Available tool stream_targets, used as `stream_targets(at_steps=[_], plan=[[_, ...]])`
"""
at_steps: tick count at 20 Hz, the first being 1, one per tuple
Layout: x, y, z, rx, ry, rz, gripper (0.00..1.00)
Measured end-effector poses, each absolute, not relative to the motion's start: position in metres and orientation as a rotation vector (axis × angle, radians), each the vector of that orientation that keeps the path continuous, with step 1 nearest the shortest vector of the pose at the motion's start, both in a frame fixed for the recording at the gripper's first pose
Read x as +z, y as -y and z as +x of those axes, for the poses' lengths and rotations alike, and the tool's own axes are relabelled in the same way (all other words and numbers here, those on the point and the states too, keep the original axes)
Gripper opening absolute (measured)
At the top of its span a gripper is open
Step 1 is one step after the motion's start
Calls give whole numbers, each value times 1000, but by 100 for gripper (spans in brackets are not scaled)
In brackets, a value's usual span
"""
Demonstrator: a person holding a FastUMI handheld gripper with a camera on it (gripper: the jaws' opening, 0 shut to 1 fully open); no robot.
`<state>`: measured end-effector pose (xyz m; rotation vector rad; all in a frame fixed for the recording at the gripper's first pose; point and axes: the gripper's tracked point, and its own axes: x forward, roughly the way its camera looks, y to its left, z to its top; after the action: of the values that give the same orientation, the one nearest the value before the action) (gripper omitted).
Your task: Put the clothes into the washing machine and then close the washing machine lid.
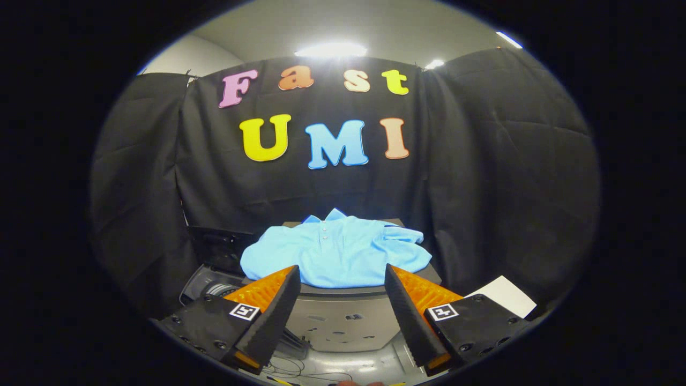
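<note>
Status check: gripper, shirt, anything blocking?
Gripper open, holding nothing. Blue shirt lying on a stand, just beyond the fingers. Nothing between fingers and shirt.

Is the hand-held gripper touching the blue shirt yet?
Cannot tell. In the gripper view, the open hand-held gripper has its fingertips overlapping the blue shirt's near edge, with no plain gap or contact.

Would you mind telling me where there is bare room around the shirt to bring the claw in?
The claw is open, its fingers apart just short of the shirt. Between them the stand front is bare. The stand's top is crowded: the shirt covers nearly all of it.
</note>
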<state>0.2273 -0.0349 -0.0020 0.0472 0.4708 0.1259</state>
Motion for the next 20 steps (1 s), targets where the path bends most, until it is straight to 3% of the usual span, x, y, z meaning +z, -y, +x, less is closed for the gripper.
stream_targets(at_steps=[20], plan=[[-79, -21, 399, 243, -659, -76, 98]])
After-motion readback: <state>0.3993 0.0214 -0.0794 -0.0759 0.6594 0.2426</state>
